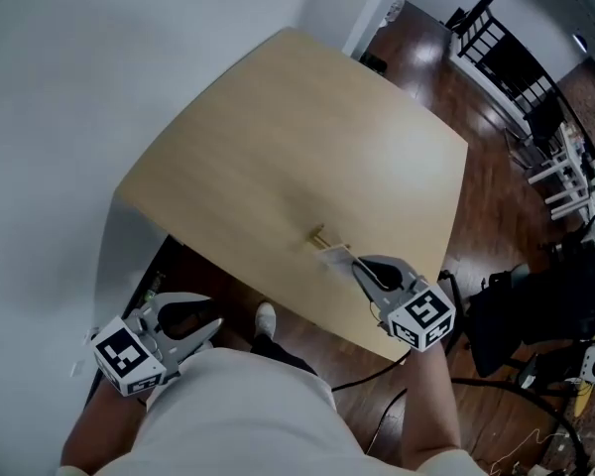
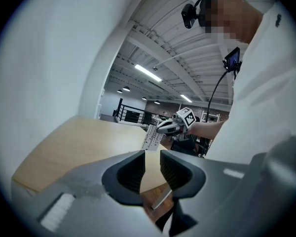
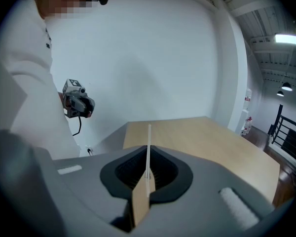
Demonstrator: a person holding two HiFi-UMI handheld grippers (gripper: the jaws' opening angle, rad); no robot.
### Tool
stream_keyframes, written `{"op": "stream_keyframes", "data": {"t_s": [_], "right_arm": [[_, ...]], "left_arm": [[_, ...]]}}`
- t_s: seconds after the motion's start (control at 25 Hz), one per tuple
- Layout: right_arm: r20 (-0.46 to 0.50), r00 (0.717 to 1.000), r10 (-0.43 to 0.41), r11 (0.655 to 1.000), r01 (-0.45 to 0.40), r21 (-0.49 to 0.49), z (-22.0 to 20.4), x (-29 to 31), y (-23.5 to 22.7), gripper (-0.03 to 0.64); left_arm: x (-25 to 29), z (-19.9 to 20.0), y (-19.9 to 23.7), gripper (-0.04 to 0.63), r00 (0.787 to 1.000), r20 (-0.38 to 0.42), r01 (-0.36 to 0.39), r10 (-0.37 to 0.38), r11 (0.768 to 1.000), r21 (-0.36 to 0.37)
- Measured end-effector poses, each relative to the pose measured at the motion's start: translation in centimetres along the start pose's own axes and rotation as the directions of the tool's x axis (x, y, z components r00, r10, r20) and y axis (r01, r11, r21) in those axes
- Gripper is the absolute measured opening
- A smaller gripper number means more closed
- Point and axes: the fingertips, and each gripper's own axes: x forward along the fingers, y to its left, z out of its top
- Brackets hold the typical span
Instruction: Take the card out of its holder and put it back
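Note:
A thin, pale card [image 1: 335, 255] sits pinched in my right gripper [image 1: 357, 263], which is shut on it above the near right part of the wooden table [image 1: 278, 147]. The card's far end reaches a small wooden holder [image 1: 320, 236]; whether it sits in the slot is unclear. In the right gripper view the card [image 3: 148, 142] stands edge-on between the pads of my right gripper [image 3: 148, 154]. My left gripper [image 1: 206, 313] hangs off the table's near left side, open and holding nothing. Seen from my left gripper [image 2: 152, 164], the right gripper [image 2: 167, 126] holds the card [image 2: 152, 137] tilted over the table.
A white wall [image 1: 79, 87] runs along the left. Dark wooden floor lies to the right with black chairs and racks [image 1: 516, 67], cables and equipment [image 1: 555, 365]. My shoe [image 1: 265, 318] shows under the table's near edge.

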Motion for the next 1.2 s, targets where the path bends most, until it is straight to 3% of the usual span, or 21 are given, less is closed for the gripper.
{"op": "stream_keyframes", "data": {"t_s": [0.48, 1.2], "right_arm": [[-0.063, 0.996, 0.059, 0.998, -0.058, 0.020, -3.5, 4.8, -9.2, 0.021], [-0.070, 0.992, 0.107, 0.993, -0.102, 0.063, -4.8, 7.1, -10.9, 0.021]], "left_arm": [[6.7, 2.2, 2.5, 0.103, 0.998, -0.013, -0.059, 0.059, 0.998, -0.031], [9.0, 3.3, 4.1, 0.103, 0.996, -0.040, -0.080, 0.078, 0.995, -0.052]]}}
